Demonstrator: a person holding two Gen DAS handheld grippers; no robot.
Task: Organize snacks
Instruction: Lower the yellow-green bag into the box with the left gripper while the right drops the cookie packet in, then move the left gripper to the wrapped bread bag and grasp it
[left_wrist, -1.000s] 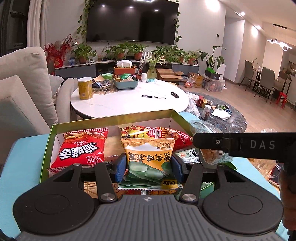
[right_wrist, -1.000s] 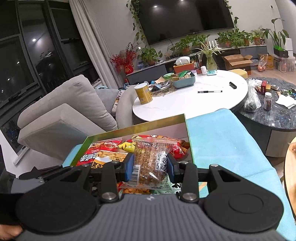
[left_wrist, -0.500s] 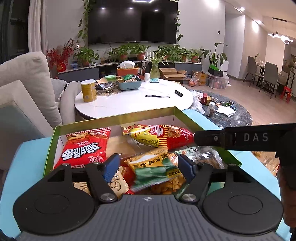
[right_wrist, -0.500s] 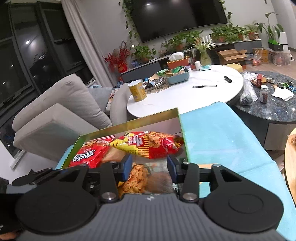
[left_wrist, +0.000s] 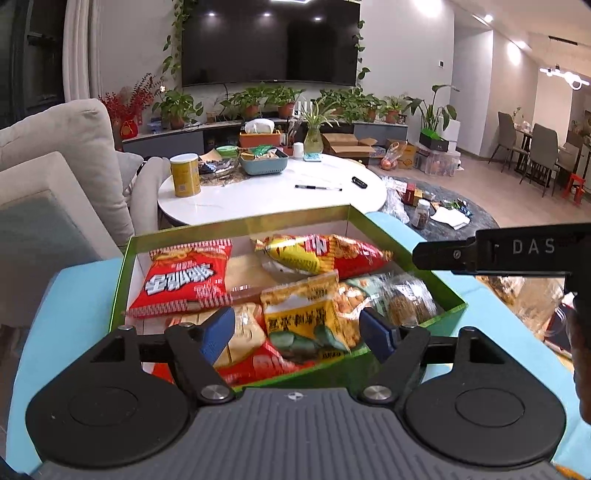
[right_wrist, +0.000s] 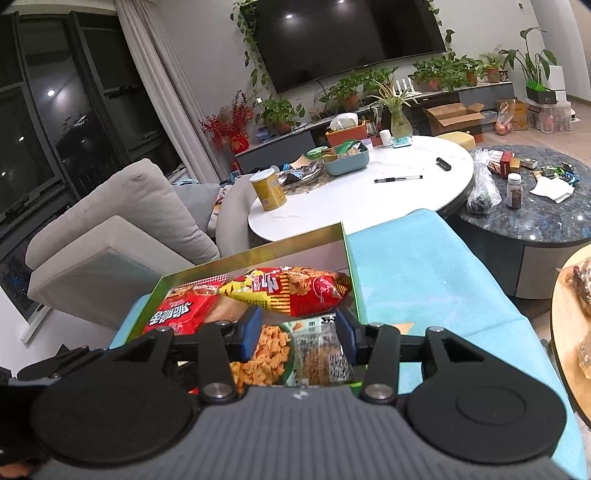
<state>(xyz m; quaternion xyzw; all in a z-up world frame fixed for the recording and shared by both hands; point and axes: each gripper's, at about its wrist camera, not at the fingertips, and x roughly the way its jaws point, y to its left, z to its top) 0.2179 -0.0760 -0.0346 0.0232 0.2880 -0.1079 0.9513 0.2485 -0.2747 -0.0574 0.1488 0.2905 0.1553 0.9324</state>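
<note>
from my left gripper i see the jaws opening, the blue pads apart and pressing on nothing. the yellow snack bag lies loose between them inside the green box, resting on other packets near the box's front edge. my right gripper hangs over the right end of the same box, its jaws spread as well, with nothing pinched. below and between its pads lie a clear bag of orange crisps and a clear cracker pack with a printed label, both down in the box.

farther in, the red chip bag lies flat at the left side of the box, and the red and yellow bag lies across the back right part. in the left view a clear pack of round brown biscuits sits in the right front corner. the box stands on a light blue cloth.

beyond the cloth is a white round table with a yellow can at its left edge, a blue basket behind it and a pen lying toward the right. just to the right is a dark marble table scattered with small items. a grey sofa is at the left, and a dark tv hangs on the far wall above a row of potted plants.
</note>
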